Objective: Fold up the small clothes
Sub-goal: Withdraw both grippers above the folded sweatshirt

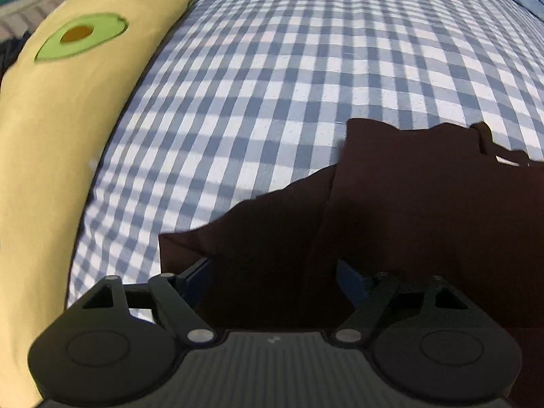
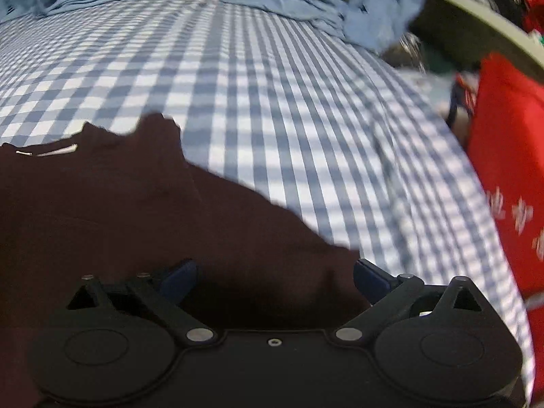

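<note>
Both grippers' jaws spread apart over maroon garment (image 1: 408, 204) edges, apparently ungripped, checked sheet (image 1: 272, 68) beyond.

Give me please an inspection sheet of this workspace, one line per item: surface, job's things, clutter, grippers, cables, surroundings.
Surface: blue-and-white checked sheet, lying fairly smooth.
Job's things: dark maroon garment spread on the sheet, a small white mark near its far edge.
Clutter: yellow pillow with an avocado print at the left; crumpled light blue cloth at the far edge.
Grippers: left gripper and right gripper both open, low over the garment's near edge, fabric between the fingers.
Cables: nothing seen.
Surroundings: red fabric with white print beside the bed on the right; beyond it, blurred.
</note>
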`<state>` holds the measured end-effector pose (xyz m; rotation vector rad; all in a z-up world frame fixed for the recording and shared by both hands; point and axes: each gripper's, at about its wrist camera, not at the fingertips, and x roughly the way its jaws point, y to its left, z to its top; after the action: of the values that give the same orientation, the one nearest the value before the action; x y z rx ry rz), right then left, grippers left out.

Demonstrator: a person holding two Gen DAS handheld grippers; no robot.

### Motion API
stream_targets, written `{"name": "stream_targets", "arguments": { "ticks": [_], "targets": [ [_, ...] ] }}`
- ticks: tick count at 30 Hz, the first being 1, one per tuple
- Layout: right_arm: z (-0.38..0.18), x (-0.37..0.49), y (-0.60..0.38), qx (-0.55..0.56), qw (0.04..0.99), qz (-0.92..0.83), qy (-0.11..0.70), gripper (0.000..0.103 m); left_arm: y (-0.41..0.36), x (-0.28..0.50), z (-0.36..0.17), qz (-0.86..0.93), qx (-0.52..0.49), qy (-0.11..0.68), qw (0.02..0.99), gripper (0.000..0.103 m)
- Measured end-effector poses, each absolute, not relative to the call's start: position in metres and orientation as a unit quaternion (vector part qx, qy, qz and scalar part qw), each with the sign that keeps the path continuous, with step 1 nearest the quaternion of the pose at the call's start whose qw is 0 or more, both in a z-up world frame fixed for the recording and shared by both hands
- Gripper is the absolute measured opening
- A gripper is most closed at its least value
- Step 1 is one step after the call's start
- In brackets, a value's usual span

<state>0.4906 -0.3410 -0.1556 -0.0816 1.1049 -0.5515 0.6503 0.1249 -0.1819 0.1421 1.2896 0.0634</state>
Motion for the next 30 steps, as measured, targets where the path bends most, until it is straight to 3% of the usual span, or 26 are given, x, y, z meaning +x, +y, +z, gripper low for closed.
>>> {"name": "stream_targets", "arguments": {
  "ticks": [6,13,30],
  "targets": [
    [-0.140,0.453,-0.314,-0.015,0.830,-0.297,0.472,0.102,0.144,0.630,-0.160,0.034,0.025,0.586,0.810,0.102],
    [-0.122,0.433,-0.245,-0.044,0.870,-0.237,0.431,0.102,0.178,0.580,-0.133,0.070,0.002,0.564,0.823,0.102],
    [-0.125,0.429,-0.118,-0.068,0.878,-0.084,0.467,0.102,0.245,0.484,-0.137,0.154,-0.058,0.601,0.782,0.102]
  ]
}}
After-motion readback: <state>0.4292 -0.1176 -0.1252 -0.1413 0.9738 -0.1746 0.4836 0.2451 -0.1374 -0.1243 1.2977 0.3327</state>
